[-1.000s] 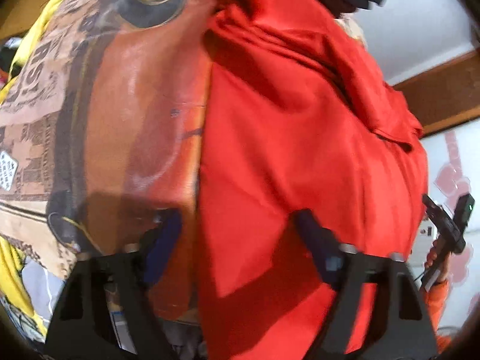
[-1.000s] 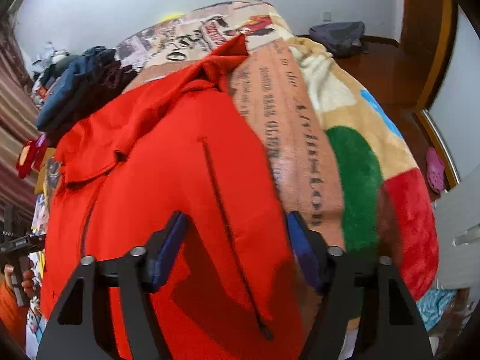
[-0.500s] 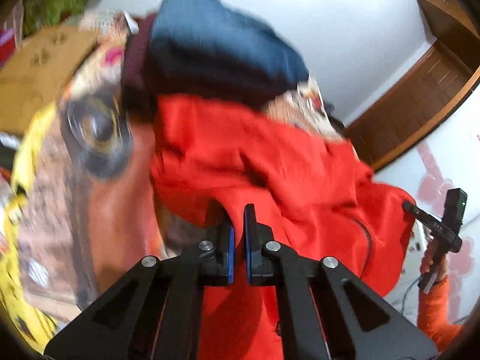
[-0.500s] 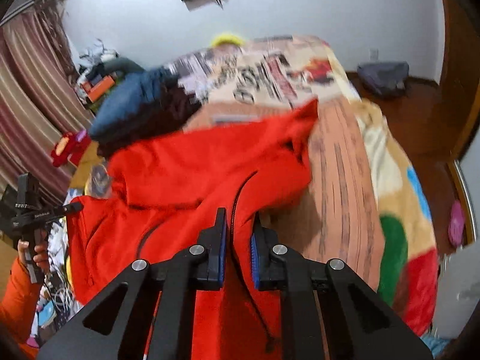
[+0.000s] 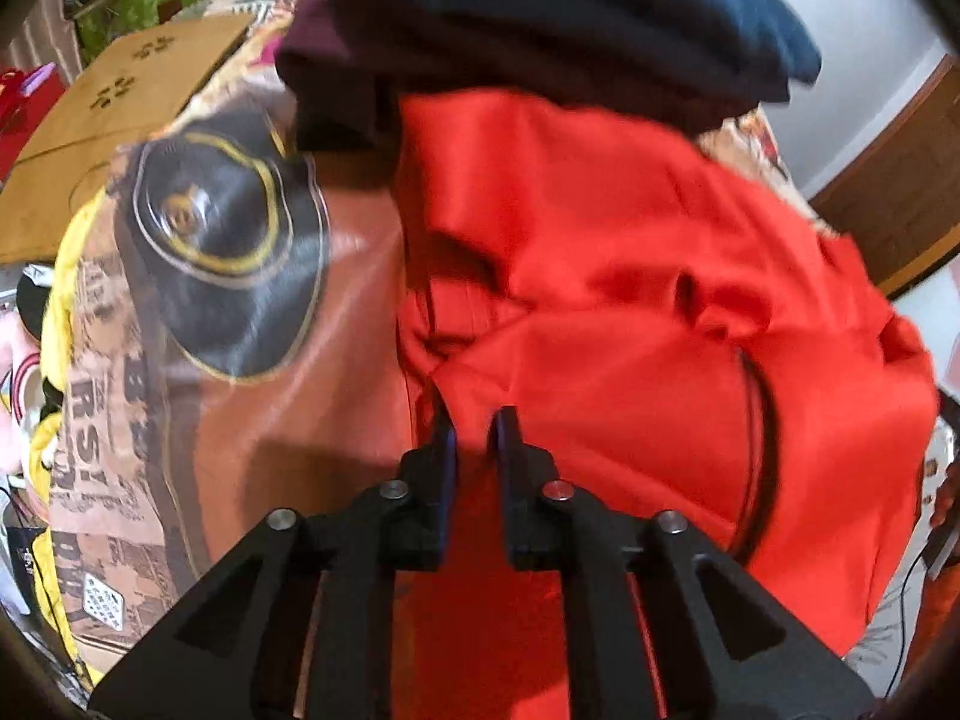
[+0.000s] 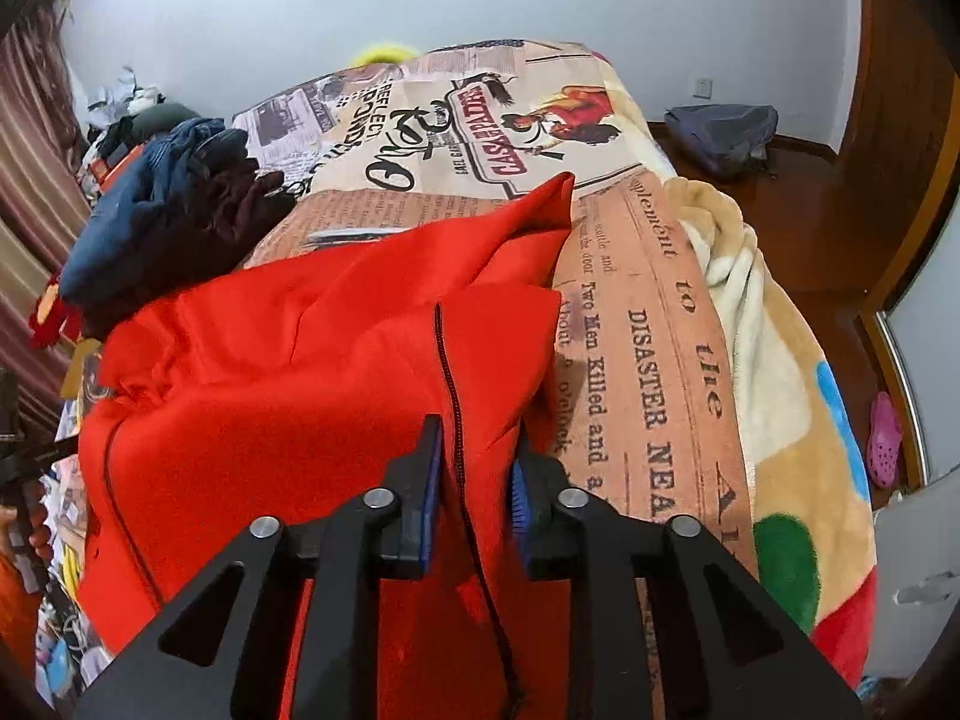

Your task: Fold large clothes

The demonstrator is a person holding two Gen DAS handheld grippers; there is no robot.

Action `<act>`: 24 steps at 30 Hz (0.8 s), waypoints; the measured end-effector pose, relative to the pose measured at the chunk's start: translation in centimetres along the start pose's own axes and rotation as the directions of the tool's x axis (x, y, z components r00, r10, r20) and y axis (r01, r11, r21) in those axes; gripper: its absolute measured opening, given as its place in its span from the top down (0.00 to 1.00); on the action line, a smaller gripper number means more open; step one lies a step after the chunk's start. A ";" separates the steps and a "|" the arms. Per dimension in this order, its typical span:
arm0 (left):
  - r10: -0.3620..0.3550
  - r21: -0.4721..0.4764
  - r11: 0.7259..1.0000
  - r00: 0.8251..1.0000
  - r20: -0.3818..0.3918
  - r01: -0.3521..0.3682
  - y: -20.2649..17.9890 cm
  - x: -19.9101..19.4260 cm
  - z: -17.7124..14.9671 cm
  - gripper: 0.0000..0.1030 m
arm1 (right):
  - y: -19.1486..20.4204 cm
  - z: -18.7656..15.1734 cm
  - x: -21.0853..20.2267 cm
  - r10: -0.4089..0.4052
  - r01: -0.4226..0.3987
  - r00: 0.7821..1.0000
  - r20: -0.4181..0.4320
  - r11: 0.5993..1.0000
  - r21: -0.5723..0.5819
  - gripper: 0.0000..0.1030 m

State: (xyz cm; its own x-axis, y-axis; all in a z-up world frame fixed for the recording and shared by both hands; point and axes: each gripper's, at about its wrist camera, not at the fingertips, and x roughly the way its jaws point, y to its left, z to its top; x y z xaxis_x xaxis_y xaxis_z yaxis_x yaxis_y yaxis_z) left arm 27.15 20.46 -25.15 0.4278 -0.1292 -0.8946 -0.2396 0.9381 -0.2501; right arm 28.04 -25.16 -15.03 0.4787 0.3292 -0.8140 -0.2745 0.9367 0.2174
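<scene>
A large red garment [image 5: 630,312] with a dark zipper lies rumpled on a printed blanket [image 5: 240,396] on a bed. My left gripper [image 5: 477,426] is shut on a fold of its left edge. In the right wrist view the red garment [image 6: 300,396] lies across the blanket [image 6: 648,360], and my right gripper [image 6: 477,456] is shut on its right edge beside the zipper. The cloth is lifted and bunched between the two grippers.
A pile of dark blue and maroon clothes [image 5: 540,18] sits just beyond the red garment, also in the right wrist view [image 6: 162,204]. A cardboard box [image 5: 120,120] lies to the left. A grey backpack [image 6: 720,132] and a pink shoe [image 6: 885,444] lie on the wooden floor.
Both grippers were open over the flat garment a second ago. They have closed on its edges and lifted, and the cloth has folded up toward the clothes pile.
</scene>
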 end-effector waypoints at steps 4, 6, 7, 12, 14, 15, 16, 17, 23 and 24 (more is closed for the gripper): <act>0.016 0.023 1.000 1.000 0.006 -0.017 0.1 -1.4 -1.0 0.60 | -0.9 -0.2 -1.6 0.014 -0.012 0.998 -0.058 0.999 0.030 0.68; 0.016 0.033 0.999 1.000 0.017 -0.016 0.5 -2.6 -1.9 0.49 | -1.2 -0.7 -2.3 0.016 -0.014 0.998 -0.067 0.999 0.034 0.67; 0.016 0.040 0.999 1.000 0.015 -0.016 0.6 -3.1 -2.4 0.48 | -1.4 -1.2 -2.8 0.019 -0.017 0.997 -0.072 0.999 0.036 0.66; -0.042 0.005 0.999 0.997 -0.070 0.042 2.5 -3.4 -5.6 0.46 | -1.8 -3.2 -3.6 0.021 -0.019 0.995 -0.095 0.999 0.026 0.58; -0.079 -0.031 0.997 0.990 -0.116 0.076 3.5 -2.9 -7.0 0.46 | -1.9 -4.1 -3.7 0.012 -0.010 0.994 -0.110 1.000 0.020 0.55; -0.099 -0.050 0.994 0.985 -0.142 0.093 3.9 -2.5 -7.8 0.46 | -2.1 -4.7 -3.6 0.010 -0.007 0.993 -0.120 1.000 0.025 0.55; -0.113 -0.060 0.993 0.981 -0.155 0.105 3.9 -2.4 -8.3 0.46 | -2.3 -5.0 -3.5 0.009 -0.005 0.992 -0.129 0.999 0.032 0.55; -0.138 -0.079 0.989 0.976 -0.171 0.126 4.1 -2.0 -9.0 0.46 | -2.5 -5.5 -3.4 0.015 -0.010 0.991 -0.136 0.999 0.044 0.54; -0.175 -0.125 0.979 0.978 -0.112 0.161 4.2 -2.8 -11.0 0.43 | -2.6 -7.8 -3.9 0.062 -0.053 0.992 -0.108 0.995 0.082 0.48; -0.184 -0.122 0.978 0.977 -0.110 0.171 4.1 -2.9 -11.2 0.43 | -2.3 -8.1 -3.9 0.056 -0.049 0.994 -0.097 0.996 0.070 0.48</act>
State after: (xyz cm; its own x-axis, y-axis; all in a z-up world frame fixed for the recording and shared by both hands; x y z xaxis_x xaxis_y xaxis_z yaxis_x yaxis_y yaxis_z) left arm 15.21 21.04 -27.72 0.3659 -0.3343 -0.8685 -0.2679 0.8559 -0.4423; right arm 20.03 -29.61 -16.70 0.3799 0.3677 -0.8488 -0.2384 0.9255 0.2943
